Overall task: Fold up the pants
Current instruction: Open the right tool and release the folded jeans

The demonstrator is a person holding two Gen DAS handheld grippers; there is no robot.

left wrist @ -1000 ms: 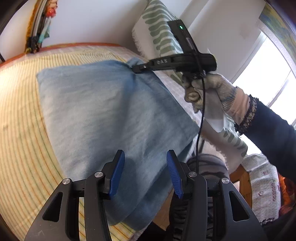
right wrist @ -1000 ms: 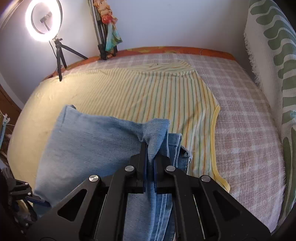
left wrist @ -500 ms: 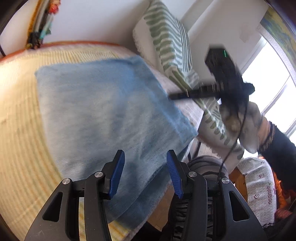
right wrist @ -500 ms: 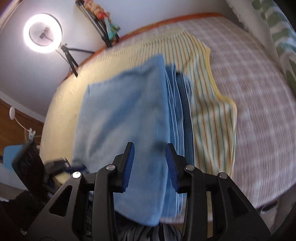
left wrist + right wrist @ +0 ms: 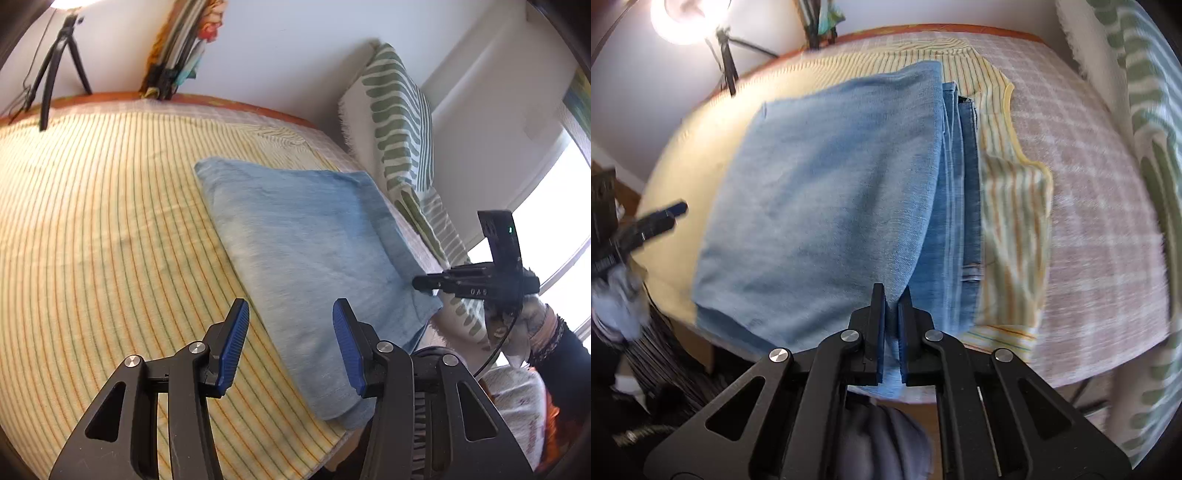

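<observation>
The light blue denim pants point(image 5: 306, 258) lie folded in a flat stack on the striped yellow cover point(image 5: 92, 229); in the right wrist view point(image 5: 827, 206) the layered edges show along the right side. My left gripper point(image 5: 290, 347) is open and empty, over the near left edge of the stack. My right gripper point(image 5: 891, 299) is shut on the near edge of the pants' top layer. It also shows in the left wrist view point(image 5: 424, 284) at the stack's near right corner.
A green-and-white patterned cushion point(image 5: 402, 140) leans against the wall at the right. A checked bedspread point(image 5: 1100, 184) lies right of the stack. A ring light on a tripod point(image 5: 690, 18) stands at the back left. The bed's near edge runs just under the pants.
The right gripper let go of the far fold, drew back toward the near edge while open, and has shut on the near edge. The top layer now lies flat.
</observation>
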